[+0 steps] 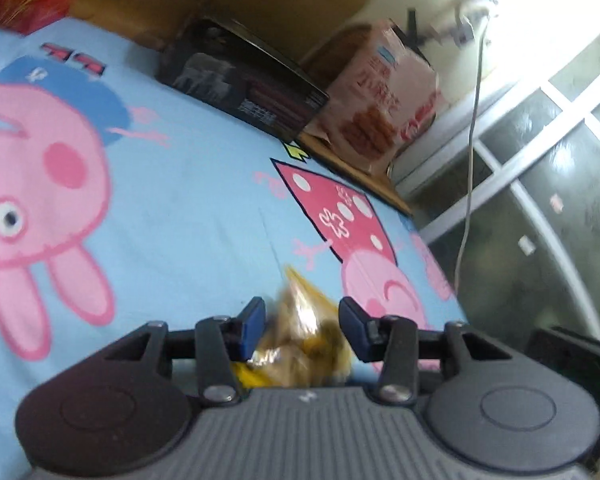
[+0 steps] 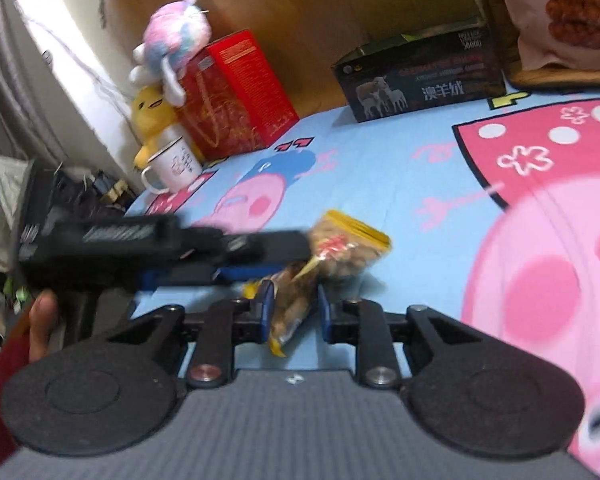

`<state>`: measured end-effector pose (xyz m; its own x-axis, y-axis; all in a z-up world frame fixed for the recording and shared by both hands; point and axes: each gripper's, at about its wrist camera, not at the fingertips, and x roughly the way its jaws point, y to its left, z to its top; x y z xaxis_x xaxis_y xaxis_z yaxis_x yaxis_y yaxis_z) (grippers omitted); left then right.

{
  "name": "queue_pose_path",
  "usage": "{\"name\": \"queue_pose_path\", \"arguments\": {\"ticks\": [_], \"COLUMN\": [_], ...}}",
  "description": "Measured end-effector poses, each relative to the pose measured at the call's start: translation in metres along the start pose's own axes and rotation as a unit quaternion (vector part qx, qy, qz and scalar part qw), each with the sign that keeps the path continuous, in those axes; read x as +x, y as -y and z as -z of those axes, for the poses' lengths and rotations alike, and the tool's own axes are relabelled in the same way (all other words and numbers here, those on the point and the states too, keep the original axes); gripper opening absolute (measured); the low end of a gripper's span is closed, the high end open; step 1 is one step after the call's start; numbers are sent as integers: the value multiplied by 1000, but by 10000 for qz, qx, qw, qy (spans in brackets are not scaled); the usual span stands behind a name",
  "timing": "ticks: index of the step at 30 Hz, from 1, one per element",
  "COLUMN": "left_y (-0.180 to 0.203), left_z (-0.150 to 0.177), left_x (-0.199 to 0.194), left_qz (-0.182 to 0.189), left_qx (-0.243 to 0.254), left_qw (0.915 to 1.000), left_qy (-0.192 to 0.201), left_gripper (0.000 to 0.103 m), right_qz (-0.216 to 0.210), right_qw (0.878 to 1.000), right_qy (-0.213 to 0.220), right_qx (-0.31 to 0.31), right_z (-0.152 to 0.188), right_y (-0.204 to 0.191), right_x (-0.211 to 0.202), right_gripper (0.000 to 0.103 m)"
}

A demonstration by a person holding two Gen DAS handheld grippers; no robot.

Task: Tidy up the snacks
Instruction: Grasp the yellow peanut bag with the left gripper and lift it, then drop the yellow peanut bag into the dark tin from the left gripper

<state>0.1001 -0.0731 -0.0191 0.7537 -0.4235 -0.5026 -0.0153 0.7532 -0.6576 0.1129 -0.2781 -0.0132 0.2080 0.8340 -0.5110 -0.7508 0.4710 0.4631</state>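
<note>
The left tool (image 1: 302,330) stands with its blue-padded fingers (image 1: 252,328) spread apart; a clear plastic snack packet with yellow trim (image 1: 300,332) sits between them, and contact with either pad cannot be confirmed because of blur. The right tool (image 2: 296,312) is likewise parted, a second clear snack packet with brown contents (image 2: 290,308) lying between its fingers without visible clamping. In the right wrist view the left tool (image 2: 300,246) reaches in from the left, its tip at the yellow-trimmed packet (image 2: 350,248); whether that packet is lifted or resting cannot be told.

Both packets are over the light-blue bed sheet printed with pink cartoon pigs (image 2: 380,168), toward its middle. Along the far edge of the bed stand a black carton printed with sheep (image 2: 420,80), a large pink snack bag with brown pictured pieces (image 2: 560,12), and a red cardboard box (image 2: 236,92). At the far left corner are a white enamel mug (image 2: 174,166), a yellow plush toy (image 2: 150,116) and a pastel plush toy (image 2: 176,32).
</note>
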Motion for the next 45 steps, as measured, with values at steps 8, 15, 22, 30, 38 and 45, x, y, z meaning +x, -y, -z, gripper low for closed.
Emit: {"name": "queue_pose_path", "arguments": {"ticks": [8, 15, 22, 30, 38, 45], "left_y": [0, -3, -5, 6, 29, -8], "left_z": [-12, 16, 34, -4, -124, -228], "left_x": [-53, -62, -43, -39, -21, 45], "left_qz": [29, 93, 60, -30, -114, -457], "left_qx": [-85, -242, -349, 18, 757, 521], "left_qw": [9983, 9995, 9993, 10000, 9948, 9935], "left_qy": [573, 195, -106, 77, 667, 904], "left_gripper": [44, 52, 46, 34, 34, 34], "right_qz": [-166, 416, 505, 740, 1145, 1286], "right_qw": [9959, 9925, 9808, 9742, 9603, 9694], "right_qy": [304, 422, -75, 335, 1203, 1116], "right_qx": [-833, -1073, -1883, -2105, -2241, -1768], "right_z": [9, 7, 12, -6, -102, -213], "right_y": [-16, 6, 1, -3, 6, 59], "right_x": [-41, -35, 0, 3, 17, 84], "right_gripper": [43, 61, 60, 31, 30, 30]}}
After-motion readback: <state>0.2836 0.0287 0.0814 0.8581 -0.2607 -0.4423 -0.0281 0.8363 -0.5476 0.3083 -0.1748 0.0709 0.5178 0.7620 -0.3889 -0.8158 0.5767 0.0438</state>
